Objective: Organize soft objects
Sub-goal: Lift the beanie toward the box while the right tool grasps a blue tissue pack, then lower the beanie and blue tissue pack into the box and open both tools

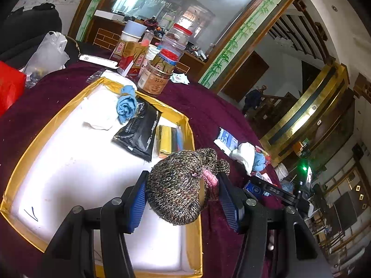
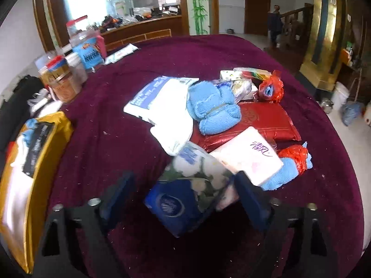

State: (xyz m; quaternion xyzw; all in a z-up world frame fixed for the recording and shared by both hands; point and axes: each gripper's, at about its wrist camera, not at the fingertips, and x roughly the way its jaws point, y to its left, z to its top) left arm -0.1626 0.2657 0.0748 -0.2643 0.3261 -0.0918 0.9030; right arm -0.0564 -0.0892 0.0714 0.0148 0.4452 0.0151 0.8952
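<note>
Jaws: left gripper (image 1: 183,194) clamps knit bundle (image 1: 178,185) (right's gape) | tray (image 1: 20,176): blue towel (image 1: 126,107), black pouch (image 1: 139,129)

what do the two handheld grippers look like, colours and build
Both are black, angular open-frame linkages with round silver bolt heads at the joints. The left gripper has two fingers faced with ribbed blue pads. The right gripper shows the same dark blue pads, blurred here.

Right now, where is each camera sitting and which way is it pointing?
Left wrist: on the left gripper, looking down past its jaws, which grip a knitted bundle at the edge of the yellow-rimmed tray.
Right wrist: on the right gripper, aimed down at the pile on the maroon tablecloth; its jaws straddle a floral tissue pack.
Shared: the tray, the tablecloth, and the blue towel.
</note>
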